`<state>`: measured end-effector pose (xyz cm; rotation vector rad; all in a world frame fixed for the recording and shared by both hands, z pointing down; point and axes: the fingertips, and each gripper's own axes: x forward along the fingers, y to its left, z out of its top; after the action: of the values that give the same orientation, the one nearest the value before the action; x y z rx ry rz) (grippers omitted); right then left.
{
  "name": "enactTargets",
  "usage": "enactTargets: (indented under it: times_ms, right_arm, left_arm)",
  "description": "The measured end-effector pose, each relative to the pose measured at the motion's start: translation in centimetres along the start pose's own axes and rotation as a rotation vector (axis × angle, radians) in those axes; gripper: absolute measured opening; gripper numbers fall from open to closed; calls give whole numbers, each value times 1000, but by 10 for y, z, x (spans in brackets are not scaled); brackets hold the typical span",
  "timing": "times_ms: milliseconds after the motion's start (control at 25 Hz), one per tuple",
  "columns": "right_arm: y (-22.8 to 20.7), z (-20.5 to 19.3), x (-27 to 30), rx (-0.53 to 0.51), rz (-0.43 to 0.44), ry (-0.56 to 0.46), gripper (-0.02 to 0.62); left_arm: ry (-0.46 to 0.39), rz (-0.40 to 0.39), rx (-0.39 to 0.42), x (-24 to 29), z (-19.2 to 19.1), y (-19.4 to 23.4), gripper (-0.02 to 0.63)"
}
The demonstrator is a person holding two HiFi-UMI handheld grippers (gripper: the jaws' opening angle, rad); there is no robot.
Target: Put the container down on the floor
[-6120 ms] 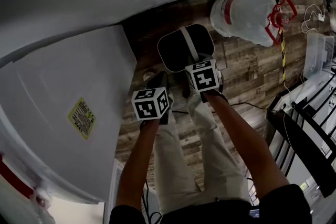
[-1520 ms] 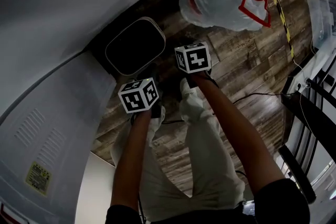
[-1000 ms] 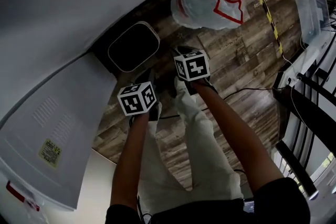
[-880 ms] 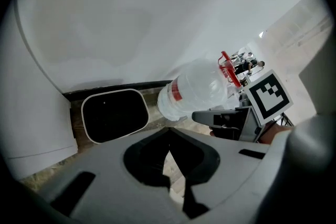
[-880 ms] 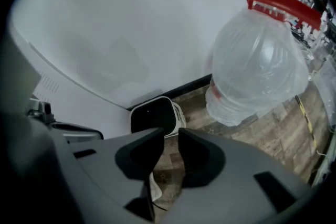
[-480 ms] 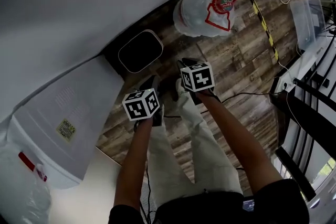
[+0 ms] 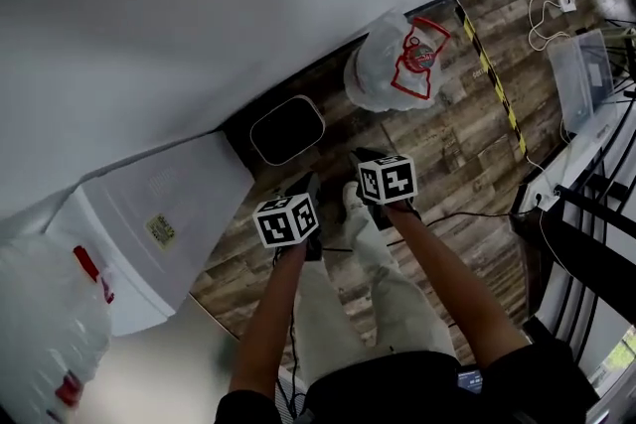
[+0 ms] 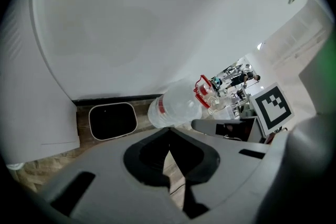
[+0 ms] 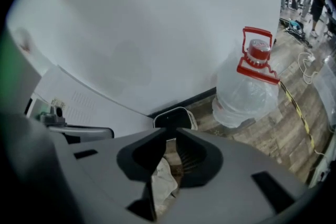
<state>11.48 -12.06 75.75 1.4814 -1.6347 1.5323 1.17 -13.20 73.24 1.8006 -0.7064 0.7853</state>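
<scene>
The container [image 7: 287, 129] is a black bin with a pale rim. It stands on the wood floor against the white wall, also in the left gripper view [image 8: 112, 120] and the right gripper view [image 9: 173, 119]. My left gripper [image 7: 306, 186] hangs well above the floor, short of the bin; its jaws [image 8: 169, 139] meet, holding nothing. My right gripper [image 7: 364, 158] hangs beside it. Its jaws [image 9: 169, 139] stand a narrow gap apart, with only trouser cloth and floor showing through.
A big clear water bottle [image 7: 397, 65] with a red handle stands right of the bin. A white appliance [image 7: 149, 223] stands left of it, with another bottle [image 7: 45, 323] nearer me. A clear box [image 7: 581, 74], taped line [image 7: 492, 79] and black rack [image 7: 586, 243] lie right.
About six seconds ago the bin was right at my grippers' tips. Since then both grippers have drawn up and away from it, and the bin stays on the floor by the wall.
</scene>
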Motion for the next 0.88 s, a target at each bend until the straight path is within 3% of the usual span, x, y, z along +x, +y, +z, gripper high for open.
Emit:
enactTargets:
  times_ms: [520,880]
  right_arm:
    - [51,34,-92,-55,90,-38,55]
    - [87,85,-194,-161,147,-156,49]
  left_arm:
    - [-85,13,51,-84,35,-58,14]
    - [-208,-7,57,-158,62,-135,14]
